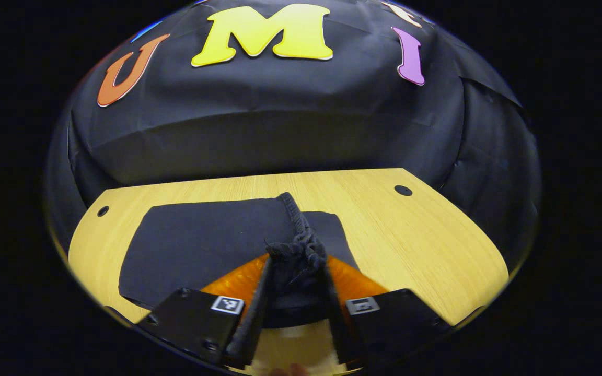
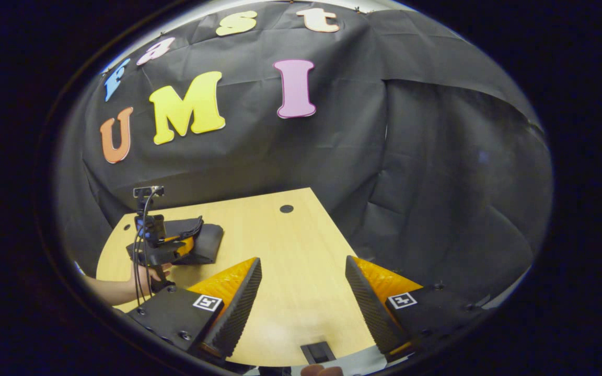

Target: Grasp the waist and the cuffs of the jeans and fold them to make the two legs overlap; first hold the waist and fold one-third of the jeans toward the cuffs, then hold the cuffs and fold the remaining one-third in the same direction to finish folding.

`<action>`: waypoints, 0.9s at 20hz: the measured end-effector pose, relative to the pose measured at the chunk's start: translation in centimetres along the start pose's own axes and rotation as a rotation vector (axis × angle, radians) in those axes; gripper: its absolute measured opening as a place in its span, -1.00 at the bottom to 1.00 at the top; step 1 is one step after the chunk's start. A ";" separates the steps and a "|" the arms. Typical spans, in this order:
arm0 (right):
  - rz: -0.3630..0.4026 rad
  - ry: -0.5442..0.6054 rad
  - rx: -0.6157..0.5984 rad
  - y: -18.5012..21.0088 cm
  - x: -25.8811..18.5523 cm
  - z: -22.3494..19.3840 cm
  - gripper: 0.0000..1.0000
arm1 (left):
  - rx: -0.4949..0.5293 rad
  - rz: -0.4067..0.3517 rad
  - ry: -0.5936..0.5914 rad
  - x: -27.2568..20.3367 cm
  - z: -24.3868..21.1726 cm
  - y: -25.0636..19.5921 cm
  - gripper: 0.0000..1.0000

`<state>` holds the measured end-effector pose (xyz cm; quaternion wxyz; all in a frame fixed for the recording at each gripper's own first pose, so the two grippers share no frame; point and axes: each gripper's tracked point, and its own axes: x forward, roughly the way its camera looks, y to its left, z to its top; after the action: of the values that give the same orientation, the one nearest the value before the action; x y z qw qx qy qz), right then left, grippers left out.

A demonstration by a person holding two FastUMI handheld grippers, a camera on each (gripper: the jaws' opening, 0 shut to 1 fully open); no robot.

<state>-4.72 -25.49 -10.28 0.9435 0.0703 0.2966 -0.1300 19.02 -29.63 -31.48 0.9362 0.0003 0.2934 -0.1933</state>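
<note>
left claw (image 1: 297, 284): you pinch a bunched edge of the jeans (image 1: 212, 243), lifted off the counter (image 1: 411, 235) for folding.
right claw (image 2: 303, 297): wide apart, holds nothing.

The jeans (image 1: 201, 245) are seen as dark, matt cloth with a rough, bunched seam. The table (image 1: 411, 235) is surfaced in pale wood grain (smooth, faintly sheened). The booth wall (image 2: 437, 156) is draped in creased, matt cloth.
</note>
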 end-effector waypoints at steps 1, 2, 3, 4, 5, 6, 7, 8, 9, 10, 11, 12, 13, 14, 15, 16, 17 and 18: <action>0.003 -0.004 0.003 0.1 0.0 0.1 0.87 | 0.001 -0.003 0.000 -0.5 0.2 -0.1 0.55; 0.009 -0.012 0.001 0.2 0.0 0.3 0.87 | 0.000 0.005 -0.005 -1.1 0.5 0.0 0.77; 0.019 -0.026 -0.019 0.4 0.0 0.4 0.87 | -0.014 0.000 -0.012 -1.9 0.9 -0.1 0.99; 0.034 -0.044 -0.046 0.9 -0.1 0.8 0.97 | -0.042 -0.002 -0.023 -2.8 1.4 0.0 0.99; 0.052 -0.063 -0.068 1.6 -0.5 1.2 1.00 | -0.076 -0.012 -0.041 -4.1 2.0 -0.1 0.99; 0.075 -0.081 -0.079 2.6 -0.5 1.7 0.97 | -0.106 -0.017 -0.060 -5.4 2.9 0.2 0.99; 0.102 -0.100 -0.084 3.8 -0.3 2.4 0.97 | -0.124 -0.009 -0.081 -7.0 3.8 1.0 0.99; 0.129 -0.120 -0.085 5.3 -0.1 3.1 0.87 | -0.136 -0.002 -0.104 -8.5 4.9 1.8 0.99; 0.147 -0.141 -0.088 7.0 0.2 4.0 0.97 | -0.140 0.010 -0.133 -10.3 6.3 3.0 0.98; 0.164 -0.170 -0.096 8.4 0.5 5.0 0.97 | -0.132 0.027 -0.181 -12.0 7.9 4.2 0.99; 0.178 -0.198 -0.109 10.0 1.0 5.8 0.87 | -0.133 0.038 -0.228 -13.8 9.9 5.6 0.99; 0.193 -0.223 -0.121 11.6 1.3 6.7 0.87 | -0.134 0.051 -0.259 -15.7 11.4 6.8 0.97; 0.213 -0.245 -0.130 13.4 1.5 7.4 0.97 | -0.128 0.076 -0.290 -17.7 12.7 8.3 0.97; 0.234 -0.270 -0.134 15.3 1.6 8.4 0.97 | -0.120 0.104 -0.321 -19.8 14.1 9.8 0.97; 0.247 -0.302 -0.139 17.0 1.6 9.4 0.97 | -0.111 0.129 -0.362 -21.8 15.6 11.2 0.97; 0.248 -0.343 -0.146 18.5 1.6 10.4 0.87 | -0.104 0.158 -0.404 -23.4 17.0 12.5 0.97; 0.242 -0.382 -0.145 19.6 1.6 11.3 0.87 | -0.098 0.182 -0.437 -24.9 18.0 13.7 0.97; 0.242 -0.399 -0.145 20.9 1.5 11.6 0.87 | -0.088 0.207 -0.465 -26.4 18.7 14.6 0.97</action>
<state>8.73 -8.19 -0.56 0.9947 0.0105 0.1021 -0.0055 14.73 -8.69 -3.20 0.9925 -0.0548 0.0769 -0.0782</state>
